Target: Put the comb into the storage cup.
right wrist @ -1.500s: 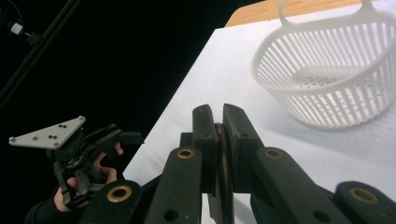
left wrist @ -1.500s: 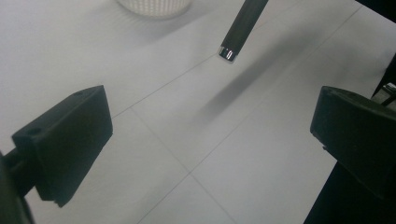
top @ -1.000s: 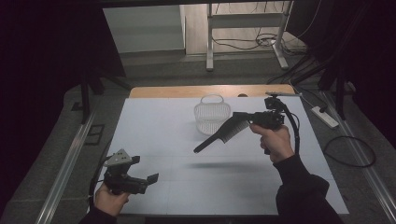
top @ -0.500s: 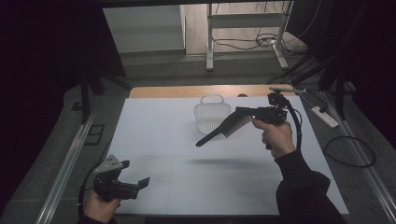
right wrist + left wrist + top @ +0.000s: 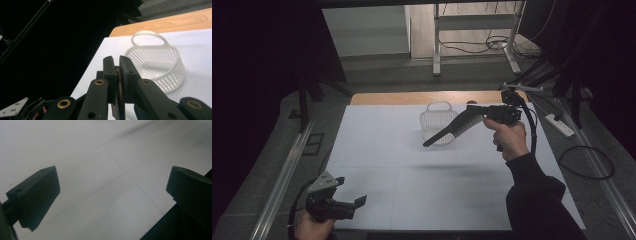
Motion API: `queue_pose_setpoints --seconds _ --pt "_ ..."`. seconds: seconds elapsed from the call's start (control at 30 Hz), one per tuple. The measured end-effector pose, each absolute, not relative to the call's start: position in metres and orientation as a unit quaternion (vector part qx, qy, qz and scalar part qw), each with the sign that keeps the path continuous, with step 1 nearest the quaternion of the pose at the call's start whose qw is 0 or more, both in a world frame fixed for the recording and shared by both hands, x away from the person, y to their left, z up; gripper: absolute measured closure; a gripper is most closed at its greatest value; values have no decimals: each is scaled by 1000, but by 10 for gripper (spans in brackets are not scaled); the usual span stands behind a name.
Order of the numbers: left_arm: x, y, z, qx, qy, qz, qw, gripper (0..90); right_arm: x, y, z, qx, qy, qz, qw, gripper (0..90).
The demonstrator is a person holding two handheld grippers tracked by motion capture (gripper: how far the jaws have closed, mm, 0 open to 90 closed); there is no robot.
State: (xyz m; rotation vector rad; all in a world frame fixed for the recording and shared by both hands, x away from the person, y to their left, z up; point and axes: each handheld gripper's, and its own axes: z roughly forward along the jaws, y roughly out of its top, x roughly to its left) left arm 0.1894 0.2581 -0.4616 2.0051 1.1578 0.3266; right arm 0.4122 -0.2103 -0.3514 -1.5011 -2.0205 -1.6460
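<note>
Comb unmoved in right gripper; left gripper nearer.

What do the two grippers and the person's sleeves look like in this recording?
Both grippers are black. The left gripper carries a grey three-cornered plate on top and has blocky, flat-faced jaws. The right gripper has linkage arms with brass-coloured pivot rings, and a black cable loops from it. The right arm wears a dark sleeve.
</note>
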Motion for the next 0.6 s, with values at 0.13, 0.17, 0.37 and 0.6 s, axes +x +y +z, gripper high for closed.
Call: queue_pose_setpoints --seconds 0.13,0.17,0.37,0.6 --pt "187 259 -461 786 456 130 395 0 417 -210 -348 -502 -669 -545 61 841" --pt "187 260 -461 786 456 131 396 0 418 -211 -347 -502 -668 -545 59 841" --pt "185 259 -461 787 454 136 396 0 425 -212 -342 -508 -665 -546 47 841" --pt "182 261 -460 784 452 139 403 0 434 -215 -337 -517 -657 -547 35 841"
